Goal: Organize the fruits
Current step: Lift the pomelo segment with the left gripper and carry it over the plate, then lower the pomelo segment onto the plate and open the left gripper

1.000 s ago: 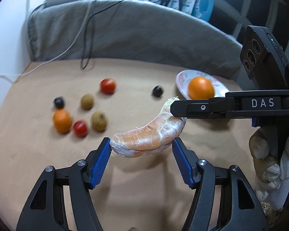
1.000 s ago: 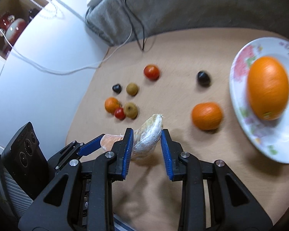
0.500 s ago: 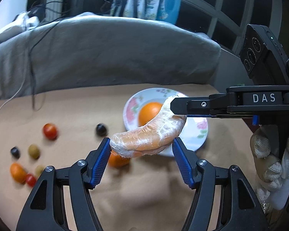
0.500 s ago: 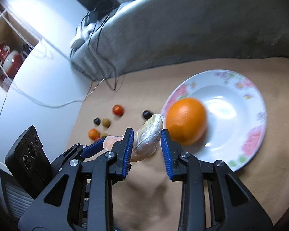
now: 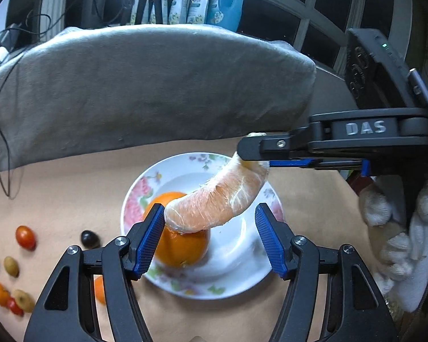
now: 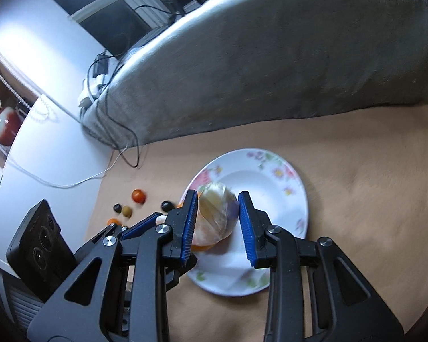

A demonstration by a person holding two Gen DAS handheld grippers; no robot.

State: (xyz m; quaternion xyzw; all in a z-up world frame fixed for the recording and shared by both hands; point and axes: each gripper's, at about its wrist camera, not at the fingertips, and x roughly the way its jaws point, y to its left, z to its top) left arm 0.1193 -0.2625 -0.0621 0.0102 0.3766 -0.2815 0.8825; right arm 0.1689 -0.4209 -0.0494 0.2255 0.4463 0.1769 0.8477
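Note:
A curved fruit wrapped in plastic film point(image 5: 216, 199) hangs in the air over a white floral plate point(image 5: 254, 273). My right gripper point(image 6: 217, 222) is shut on its far end point(image 6: 215, 213); that gripper also shows in the left wrist view point(image 5: 254, 154). My left gripper point(image 5: 209, 238) is open, its left pad point(image 5: 149, 239) against the fruit's near end and the right pad clear of it. A large orange point(image 5: 182, 245) lies on the plate under the fruit.
Small fruits lie on the tan cloth left of the plate: a red tomato point(image 5: 25, 236), a dark grape point(image 5: 90, 239), olives, and another orange point(image 5: 100, 287) behind my left finger. A grey cushion point(image 5: 157, 85) bounds the far side. Cables run along the left.
Both grippers have carried the wrapped fruit to the right, from above the loose fruits to over the plate and its orange. The grip has not changed.

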